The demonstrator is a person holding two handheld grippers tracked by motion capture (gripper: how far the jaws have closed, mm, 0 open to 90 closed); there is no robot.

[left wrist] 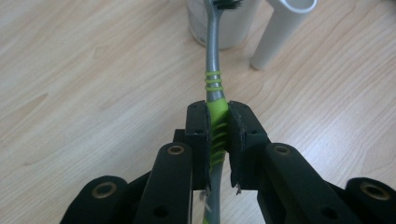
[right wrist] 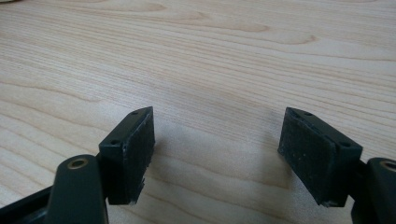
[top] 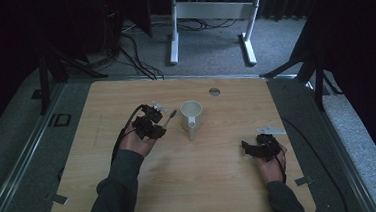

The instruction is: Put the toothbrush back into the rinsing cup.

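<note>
The grey toothbrush with the lime-green ribbed grip (left wrist: 215, 126) is sitting between the two pads of the left gripper (left wrist: 217, 140), which is clamping tight on the green section; its grey neck is running straight out ahead of the jaws, and its dark bristle head is lying just in front of the white cylindrical plastic mug (left wrist: 224, 23). The mug's tubular white handle is standing ahead of the jaws and off to their right. In the high view the toothbrush (top: 170, 116) is poking from the left gripper (top: 153, 119) towards the mug (top: 191, 115), head just short of the rim and apart from it.

The step in hand looks like carrying the brush to the mug. Next, the head probably needs lifting clear of the rim and the brush tipping towards upright, so it can drop inside.

The right gripper (right wrist: 219, 154) is resting low over the pale wooden table (right wrist: 196, 60), its jaws standing wide apart with nothing between them.
</note>
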